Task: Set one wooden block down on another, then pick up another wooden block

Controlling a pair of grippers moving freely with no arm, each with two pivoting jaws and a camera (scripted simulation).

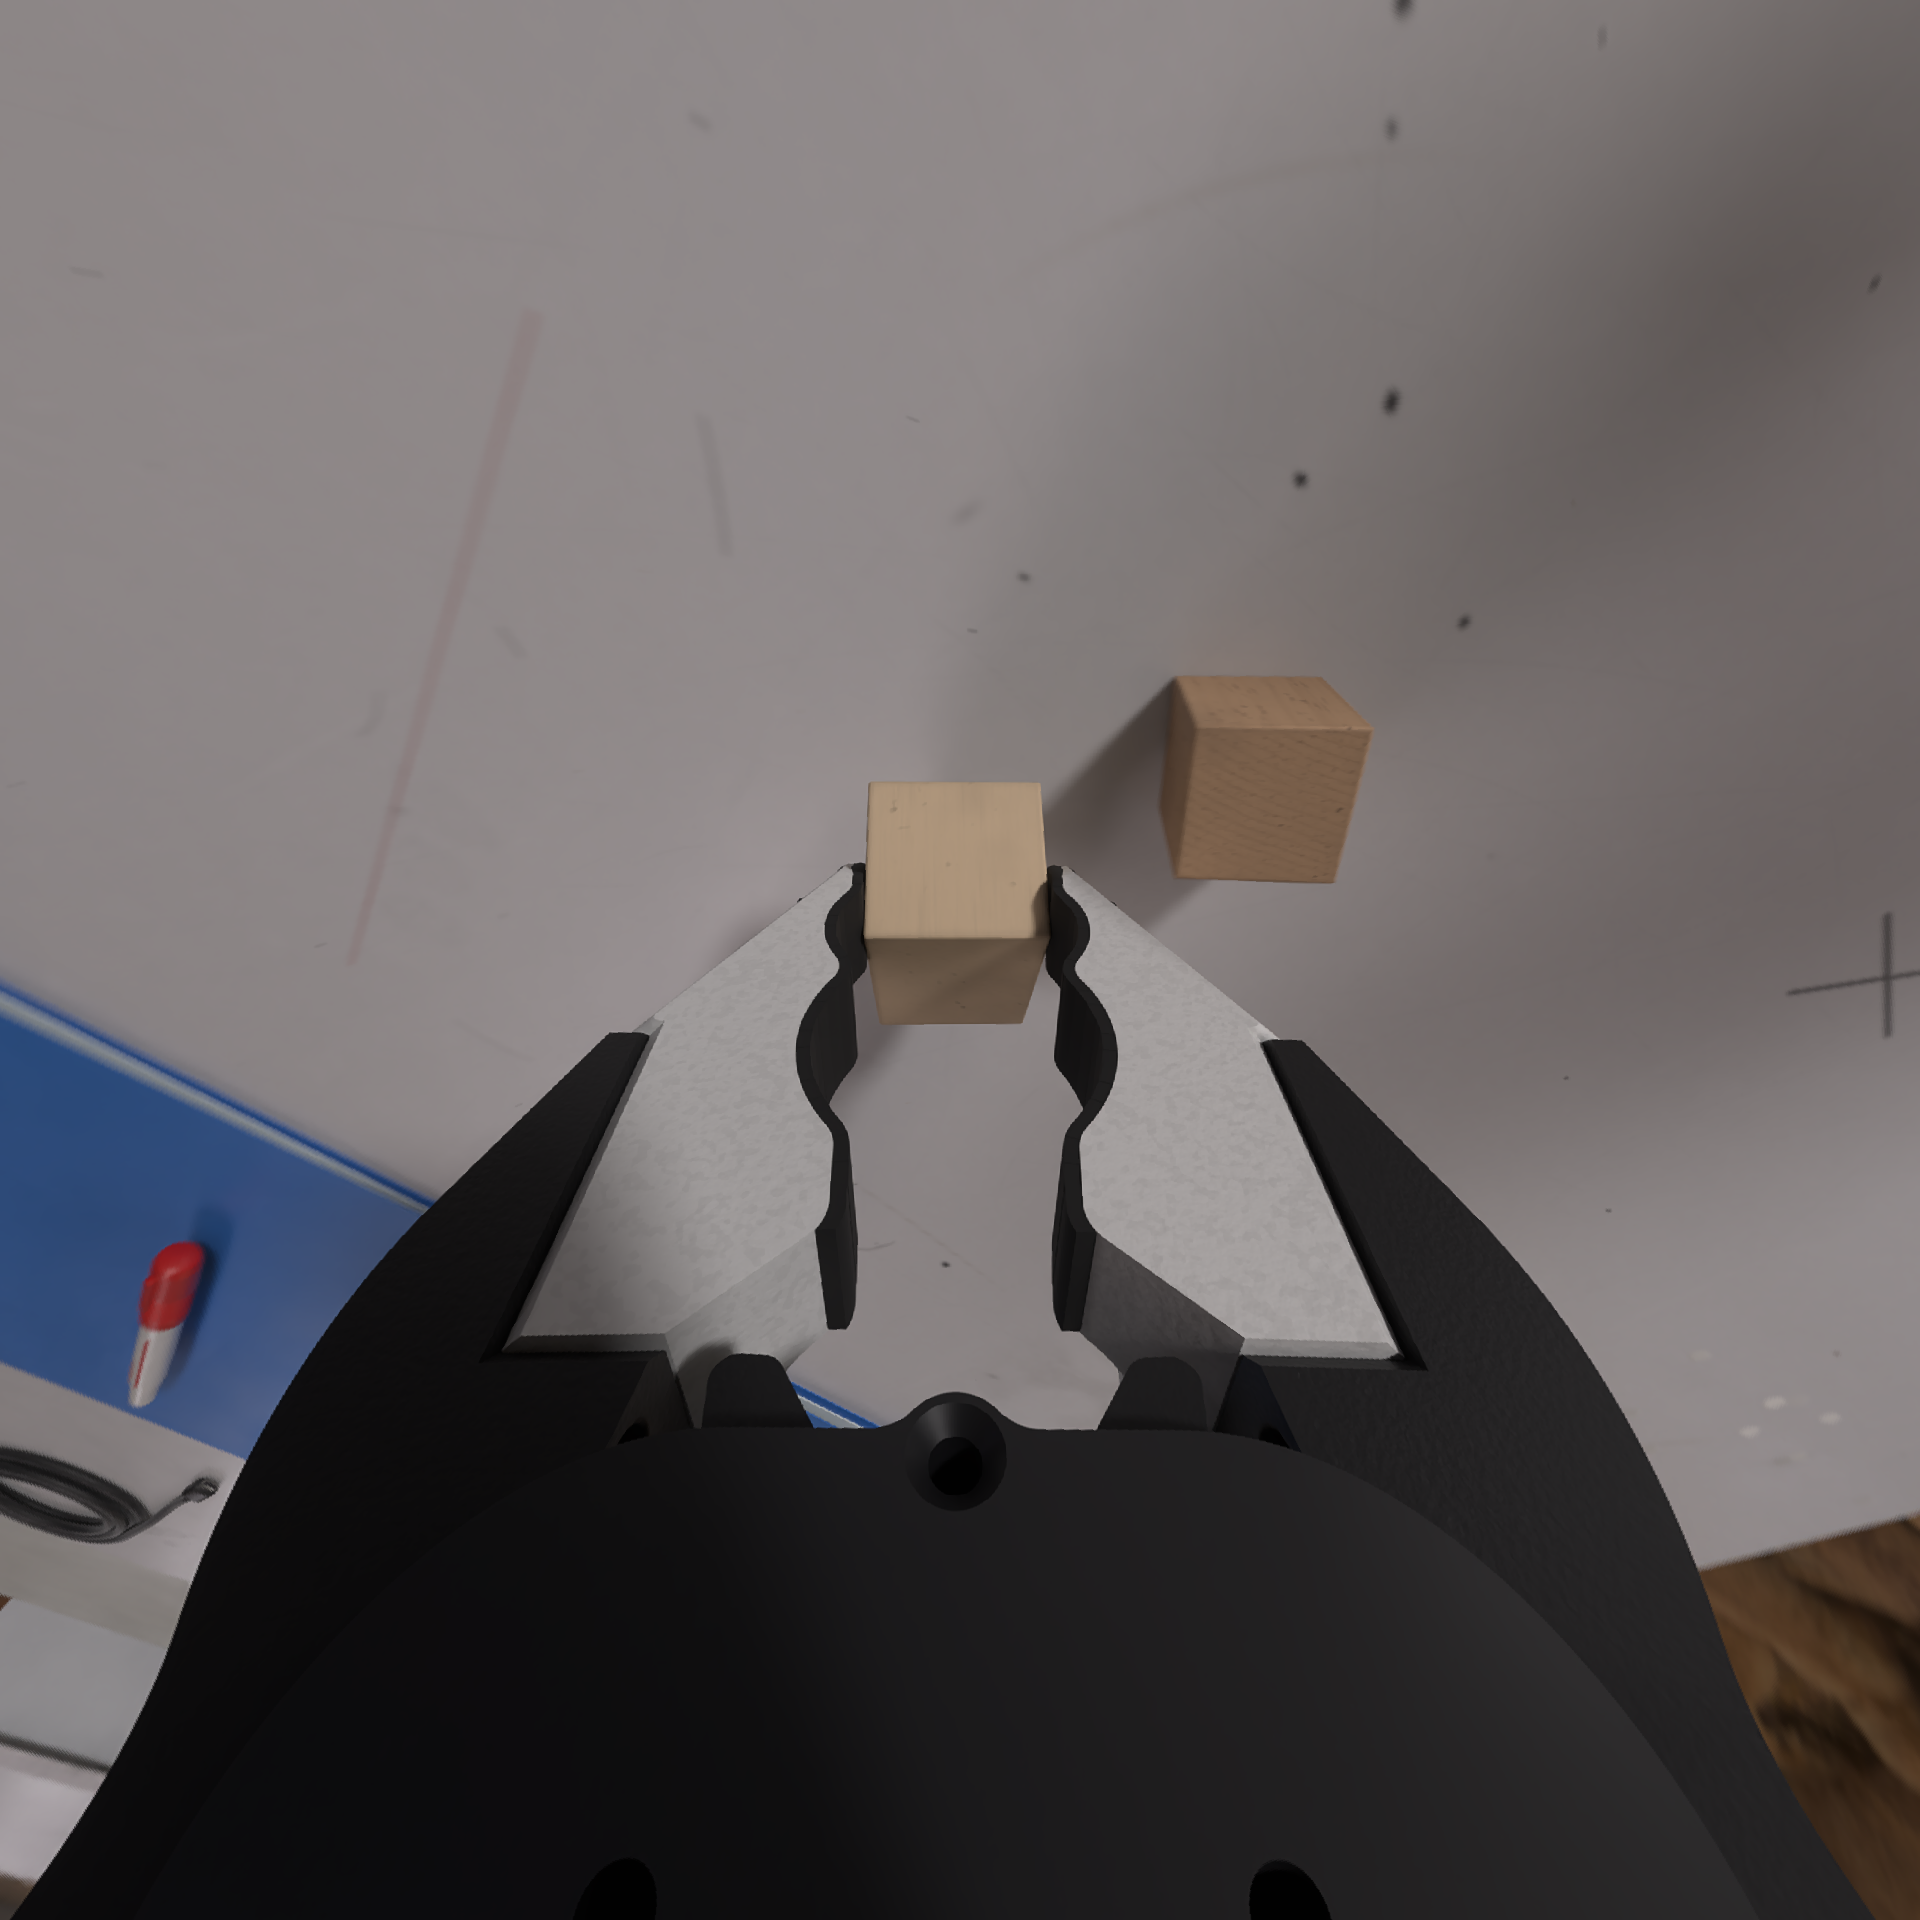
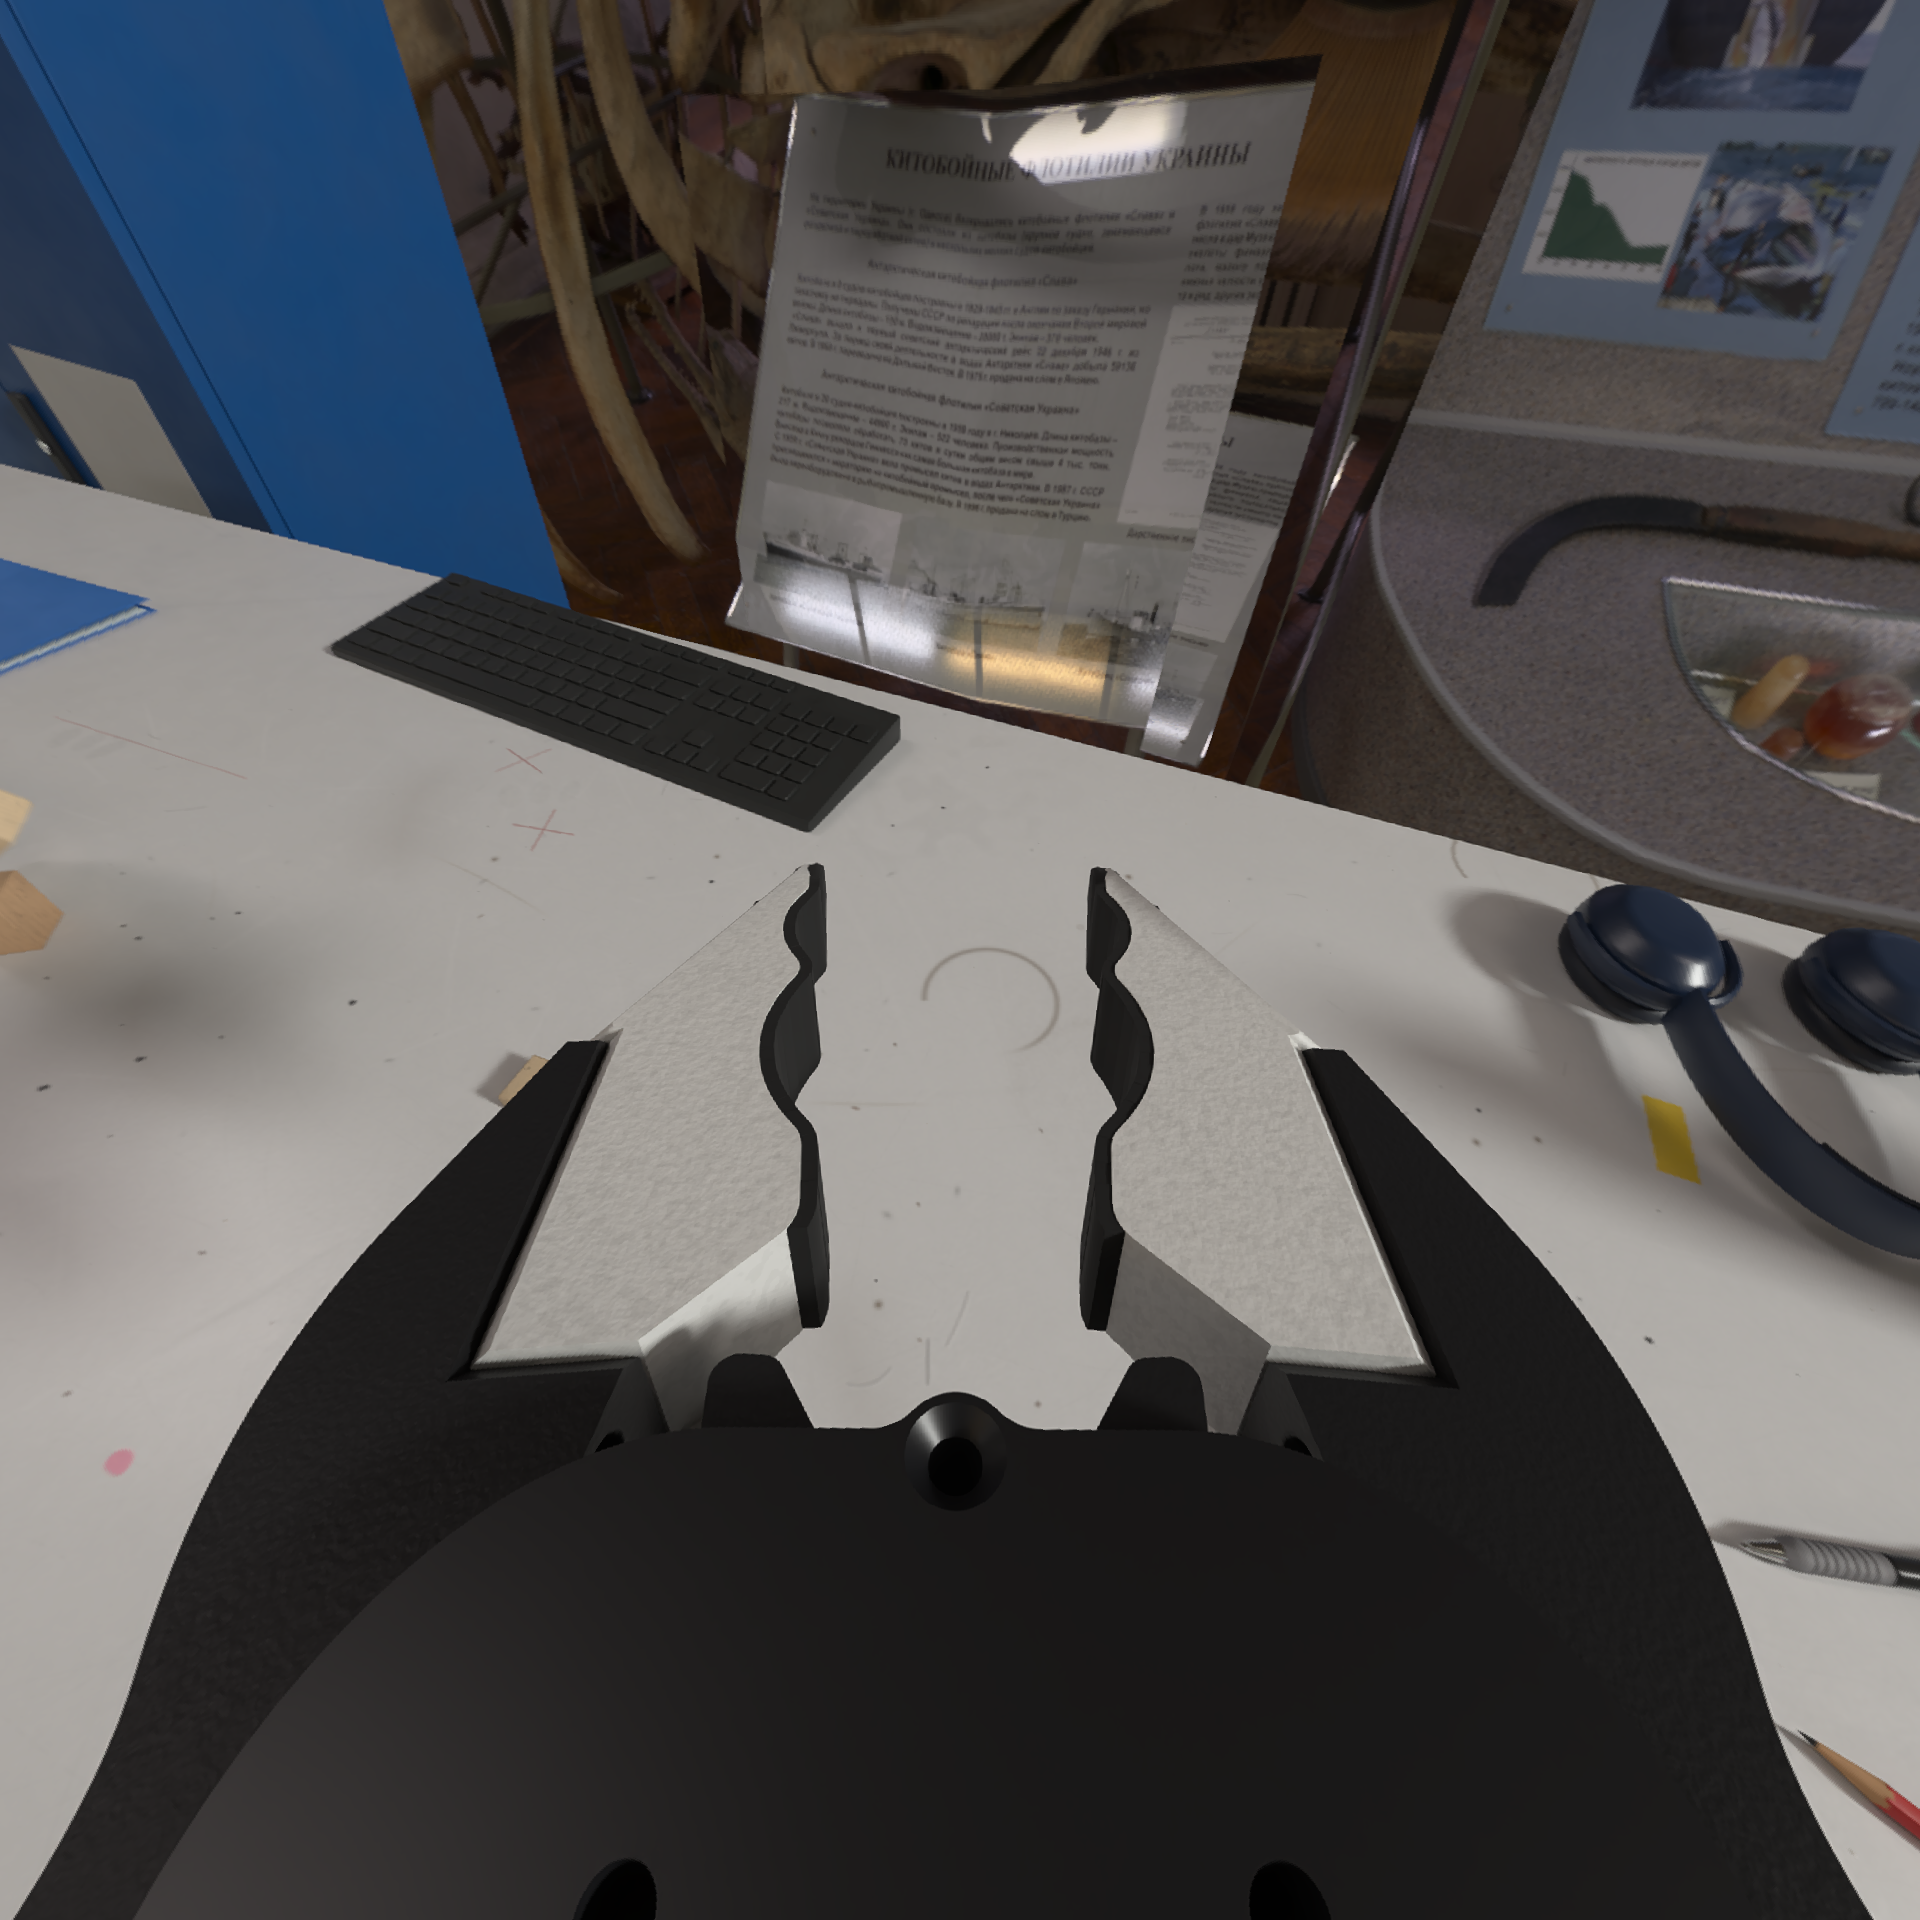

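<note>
white table (image 2: 312, 1039) | on it: darker wooden block (image 1: 1262, 784); keyboard (image 2: 623, 686); headphones (image 2: 1714, 1029); pencil (image 2: 1860, 1782)
</note>
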